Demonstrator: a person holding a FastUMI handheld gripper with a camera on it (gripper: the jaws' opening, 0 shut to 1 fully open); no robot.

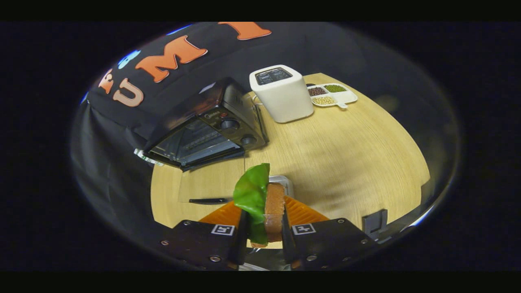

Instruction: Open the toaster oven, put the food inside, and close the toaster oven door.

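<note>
gripper view: the gripper (263, 228) pinches the sandwich (264, 203) between both fingers, bread and lettuce standing on edge with the long axis running forward along the fingers. the oven (203, 128) sits on the table (346, 154) well ahead and to the left of the sandwich, its door apparently down and its mouth facing the sandwich. so i judge the carry must go forward and left; the toaster (281, 93) and dish (333, 94) stand right of the oven.

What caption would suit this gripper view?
Claw shut on a sandwich, with the open toaster oven beyond on the table.
</note>
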